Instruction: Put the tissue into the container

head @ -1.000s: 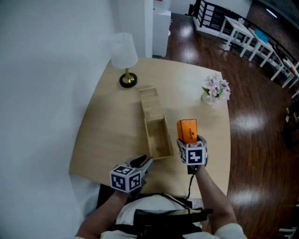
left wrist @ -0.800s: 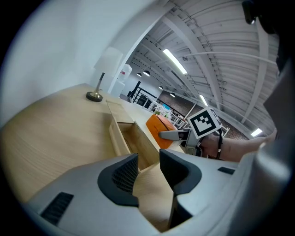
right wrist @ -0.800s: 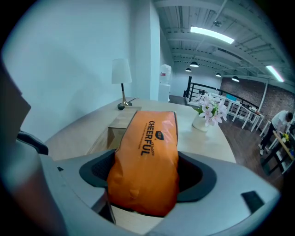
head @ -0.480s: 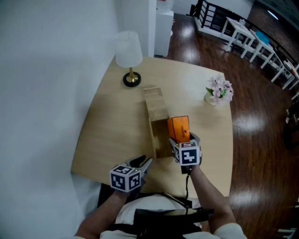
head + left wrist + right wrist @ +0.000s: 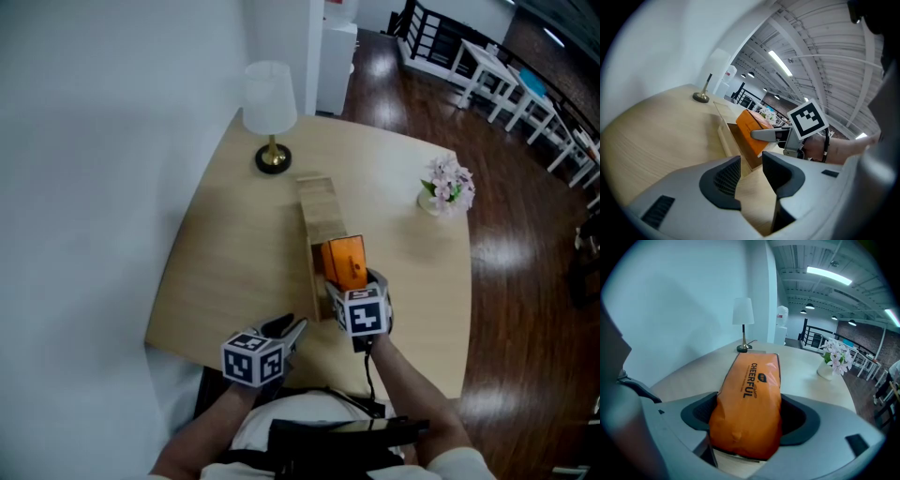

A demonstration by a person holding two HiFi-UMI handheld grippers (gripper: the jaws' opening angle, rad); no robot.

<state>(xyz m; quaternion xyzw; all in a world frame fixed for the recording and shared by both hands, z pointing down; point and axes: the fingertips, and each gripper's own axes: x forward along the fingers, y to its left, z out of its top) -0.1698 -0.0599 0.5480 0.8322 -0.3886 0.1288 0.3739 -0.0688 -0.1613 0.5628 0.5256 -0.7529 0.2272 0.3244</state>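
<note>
A pale wall (image 5: 94,141) flanks dark wooden floor (image 5: 525,281), with white tables (image 5: 489,56) beyond.

We see the container (image 5: 321,214) lying lengthwise at the middle of the table (image 5: 225,262). Our right gripper (image 5: 353,284) grips the tissue pack (image 5: 342,261) over the container's near end. Our left gripper (image 5: 286,330) sits at the near table edge, left of the container, with nothing between its jaws. The lamp (image 5: 270,103) stands behind the container, and the flower vase (image 5: 448,185) stands at the far right.
</note>
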